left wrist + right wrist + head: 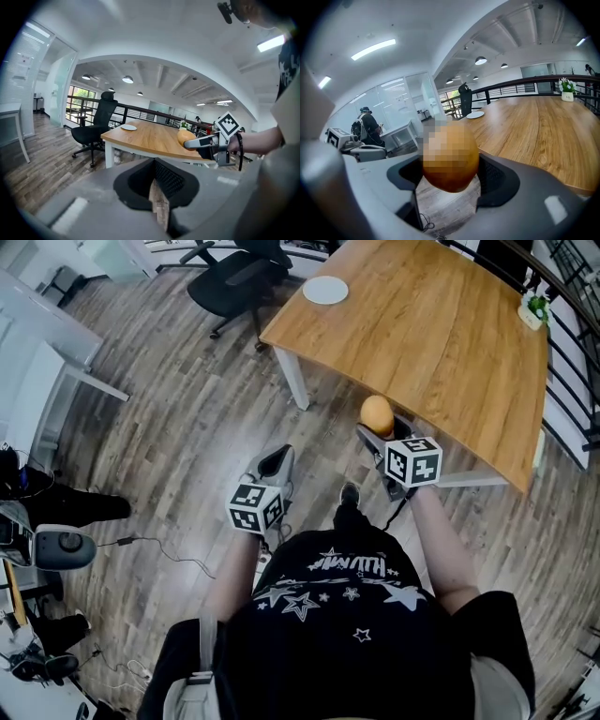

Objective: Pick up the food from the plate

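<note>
While the food (450, 161), a smooth orange-yellow ovoid, sits clamped between the pads of my right claw (450, 174), it hangs over the wooden floor just off the near edge of the worktop (441, 343). It is well apart from the white plate (325, 290), which lies bare at the far corner. Right claw: jaws spread wide, one pad pressing each flank of the food, much of which stands proud of them. Left claw (158, 199): jaws drawn together with only a sliver of floor showing between them, nothing held, carried low beside the right. Step in hand, as I judge it: the lift is made, and what is left is to hold the food securely clear of the plate. To do this well I would apply even pad pressure, firm enough that a smooth rounded body cannot roll out but not so firm as to bruise it. I would also carry the claw level, avoid quick swings, and leave the left claw out of the way. Orientation: the food is only slightly longer than wide. In the right gripper view its long axis runs up and down, across the line on which the jaws close, the somewhat narrower end toward the floor. Its upper part is blurred, so I cannot tell a stem end.
</note>
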Demonstrator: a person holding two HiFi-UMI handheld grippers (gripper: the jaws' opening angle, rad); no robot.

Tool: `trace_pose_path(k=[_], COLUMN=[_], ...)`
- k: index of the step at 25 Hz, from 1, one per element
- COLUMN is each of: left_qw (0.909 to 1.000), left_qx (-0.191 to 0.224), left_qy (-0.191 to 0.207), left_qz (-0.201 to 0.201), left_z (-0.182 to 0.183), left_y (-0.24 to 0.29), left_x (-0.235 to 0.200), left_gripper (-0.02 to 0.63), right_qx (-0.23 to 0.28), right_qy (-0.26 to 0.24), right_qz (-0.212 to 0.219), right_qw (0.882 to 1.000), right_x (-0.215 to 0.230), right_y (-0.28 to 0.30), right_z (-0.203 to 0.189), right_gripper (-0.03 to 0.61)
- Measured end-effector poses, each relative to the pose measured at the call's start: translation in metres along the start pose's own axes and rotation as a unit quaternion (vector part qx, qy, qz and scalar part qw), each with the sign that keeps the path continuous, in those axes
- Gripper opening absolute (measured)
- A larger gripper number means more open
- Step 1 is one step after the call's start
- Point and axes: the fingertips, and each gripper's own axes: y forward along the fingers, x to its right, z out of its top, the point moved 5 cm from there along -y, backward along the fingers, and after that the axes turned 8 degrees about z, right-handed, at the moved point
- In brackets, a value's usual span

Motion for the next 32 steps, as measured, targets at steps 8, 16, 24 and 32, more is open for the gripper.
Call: trace_pose_path(k=[8,16,24,32], left_qw=[0.9999,0.9996,0.9992,0.9989], left_qx=[0.008,0.014,0.007,0.010], left_qy=[0.005,0.008,0.013,0.018], left_qz=[-0.012,-0.021,-0.037,-0.043], left_z=[-0.013,-0.022,-0.037,-0.040], left_y=[-0.029,-0.047,-0.063,-0.069], left_x=[0.009,0.022,0.035,0.038], left_gripper=[0.002,0.002,0.002,0.002], right_qx=[0.003,0.007,0.009,0.012], right_qy=[-0.001,-0.001,0.006,0.012], right_qz=[-0.017,-0.027,-0.041,-0.050], right_qw=[1.000,1.000,0.999,0.999], right_x=[-0.023,-0.036,-0.046,-0.051], right_y=[-0.027,-0.052,-0.075,-0.085], right_z=[-0.020,-0.036,-0.058,-0.070], right_gripper=[0.342,0.342,0.342,0.342])
